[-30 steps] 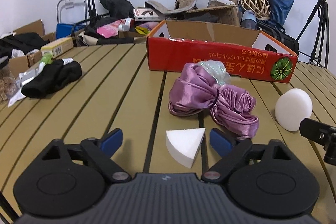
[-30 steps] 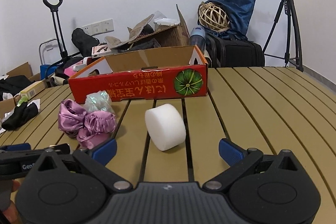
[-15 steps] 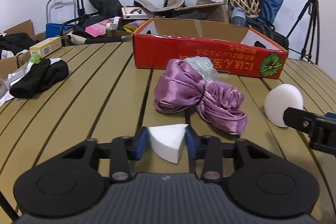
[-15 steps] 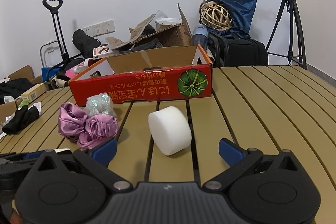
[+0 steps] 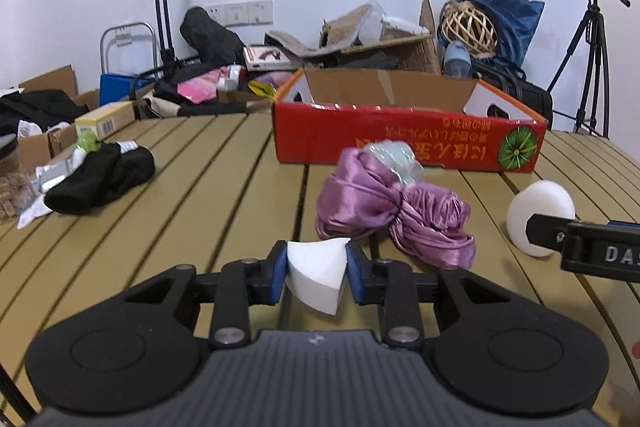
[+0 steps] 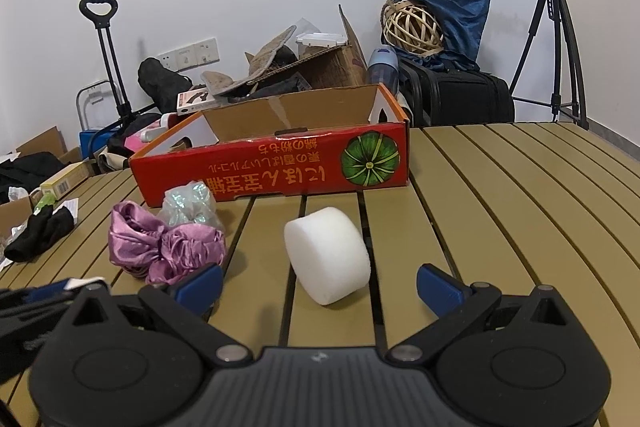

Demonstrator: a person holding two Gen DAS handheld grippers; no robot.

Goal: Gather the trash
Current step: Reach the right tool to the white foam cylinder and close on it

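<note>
Your left gripper [image 5: 317, 277] jaws are closing on the foam wedge [image 5: 316, 277] at the surface's near edge, with the red box [image 5: 408, 143] straight ahead, while your right gripper [image 6: 320, 285] gapes around the foam cylinder [image 6: 328, 253].

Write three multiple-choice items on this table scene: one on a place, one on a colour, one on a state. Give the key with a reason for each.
1. Where does the purple cloth lie?
A. inside the red box
B. on the table in front of the red box
C. on the black cloth

2. What colour is the foam wedge?
A. white
B. green
C. black

3. How do the right tongs stand?
A. shut on the foam cylinder
B. shut on nothing
C. open, with the foam cylinder just ahead

Key: 1 B, it rests on the slats before the box; 2 A, it is plain white between the closing left tongs; 3 C, the pads stand wide apart.
</note>
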